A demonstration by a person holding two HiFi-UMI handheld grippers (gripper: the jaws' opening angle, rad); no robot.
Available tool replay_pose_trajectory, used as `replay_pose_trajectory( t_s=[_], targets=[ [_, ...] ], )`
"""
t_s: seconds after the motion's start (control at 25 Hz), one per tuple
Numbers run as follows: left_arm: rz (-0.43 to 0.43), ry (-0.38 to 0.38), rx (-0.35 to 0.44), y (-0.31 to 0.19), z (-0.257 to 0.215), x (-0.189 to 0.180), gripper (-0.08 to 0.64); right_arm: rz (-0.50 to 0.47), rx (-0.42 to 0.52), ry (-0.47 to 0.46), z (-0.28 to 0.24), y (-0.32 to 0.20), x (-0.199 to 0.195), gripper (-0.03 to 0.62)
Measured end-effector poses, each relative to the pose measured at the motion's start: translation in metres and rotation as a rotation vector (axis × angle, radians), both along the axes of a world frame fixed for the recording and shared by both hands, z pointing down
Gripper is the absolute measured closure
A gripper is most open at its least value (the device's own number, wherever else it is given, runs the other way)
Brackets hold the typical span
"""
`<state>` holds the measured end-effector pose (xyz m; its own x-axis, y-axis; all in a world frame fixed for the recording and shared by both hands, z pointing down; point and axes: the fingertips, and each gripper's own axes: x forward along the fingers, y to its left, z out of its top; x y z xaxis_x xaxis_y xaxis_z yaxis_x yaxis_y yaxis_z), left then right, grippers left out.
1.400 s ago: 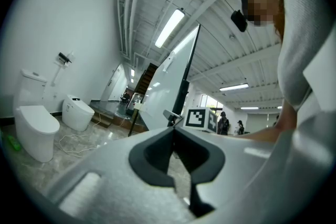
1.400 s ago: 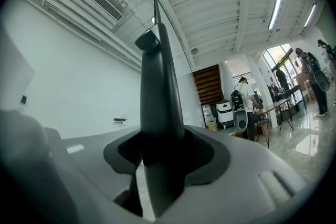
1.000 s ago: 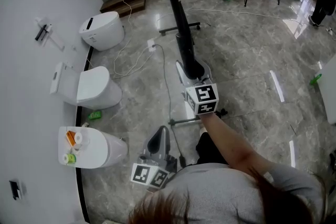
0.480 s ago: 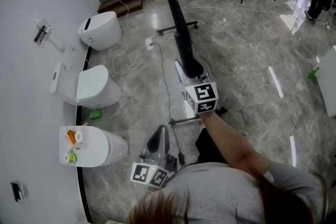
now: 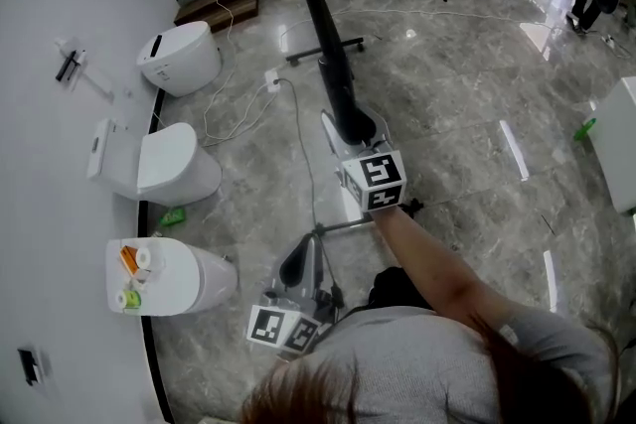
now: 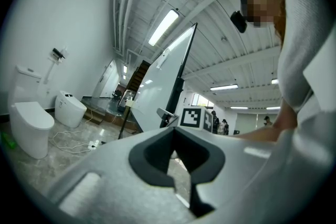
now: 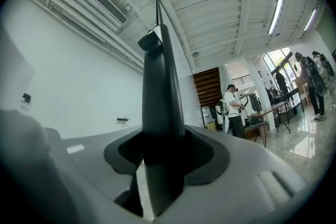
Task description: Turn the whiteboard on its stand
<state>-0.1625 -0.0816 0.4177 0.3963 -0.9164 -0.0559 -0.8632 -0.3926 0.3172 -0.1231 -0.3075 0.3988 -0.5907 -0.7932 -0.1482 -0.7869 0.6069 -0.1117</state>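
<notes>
While the person stands on the grey marble floor (image 5: 467, 114), the right tongs (image 5: 351, 129) are clamped on the black edge frame of the whiteboard (image 5: 320, 15). The head view sees the board edge-on, as a dark bar running from the hand up toward the top of the picture. In the right gripper view that black frame fills the gap between the two pads and rises straight ahead toward the ceiling. The board's stand (image 5: 328, 50) rests on the floor, one foot bar beyond the board and another just in front of the person. The left tongs (image 5: 298, 265) are held low, close to the person's body and near that nearer foot bar. They stand moderately apart, with only floor showing through the gap and nothing between them. From the left gripper view the board's white face leans off to the left. Three white toilets (image 5: 167, 166) line the wall at the left, with white cables (image 5: 238, 119) trailing over the floor beside them.
</notes>
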Motion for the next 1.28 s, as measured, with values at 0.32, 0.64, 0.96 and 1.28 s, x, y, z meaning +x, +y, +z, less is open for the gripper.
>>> replay_pose_trajectory(
  t_s=[0.32, 0.64, 0.96, 1.28],
  targets=[
    [0.04, -0.021, -0.016, 0.002, 0.004, 0.016, 0.563, -0.001, 0.003, 0.02, 0.0, 0.005, 0.0, 0.417],
    [0.049, -0.012, -0.019, 0.011, 0.002, 0.029, 0.563, -0.018, 0.005, 0.015, 0.001, 0.029, 0.003, 0.414],
    [0.05, -0.003, -0.013, 0.028, 0.002, 0.042, 0.563, -0.035, 0.004, -0.001, 0.003, 0.061, 0.009, 0.401],
    [0.044, 0.012, -0.005, 0.043, -0.01, 0.049, 0.564, -0.042, -0.002, -0.002, -0.004, 0.082, 0.014, 0.399]
  ],
)
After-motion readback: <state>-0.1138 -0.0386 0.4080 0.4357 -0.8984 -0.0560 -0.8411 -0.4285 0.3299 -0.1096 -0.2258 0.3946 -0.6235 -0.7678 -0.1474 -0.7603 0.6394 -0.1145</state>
